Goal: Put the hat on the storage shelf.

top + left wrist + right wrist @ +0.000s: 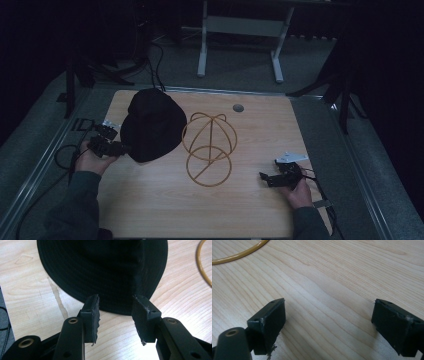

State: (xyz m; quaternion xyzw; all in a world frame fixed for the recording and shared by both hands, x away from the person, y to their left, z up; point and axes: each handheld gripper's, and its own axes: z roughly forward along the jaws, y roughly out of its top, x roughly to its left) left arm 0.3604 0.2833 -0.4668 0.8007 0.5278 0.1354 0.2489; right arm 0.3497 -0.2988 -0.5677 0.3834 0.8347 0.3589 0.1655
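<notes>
One black bucket hat point(151, 124), stitched brim rings, near wire stand point(209, 148)

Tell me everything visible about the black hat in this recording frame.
The black hat is a soft fabric bucket hat with rows of stitching around its brim. It lies on the light wooden table, at its far left part, just left of the golden wire hat stand; whether the two touch is unclear. The left tongs sit at its near brim edge, jaws apart either side of the rim, not pressing it. In the high view its crown looks rounded.
</notes>
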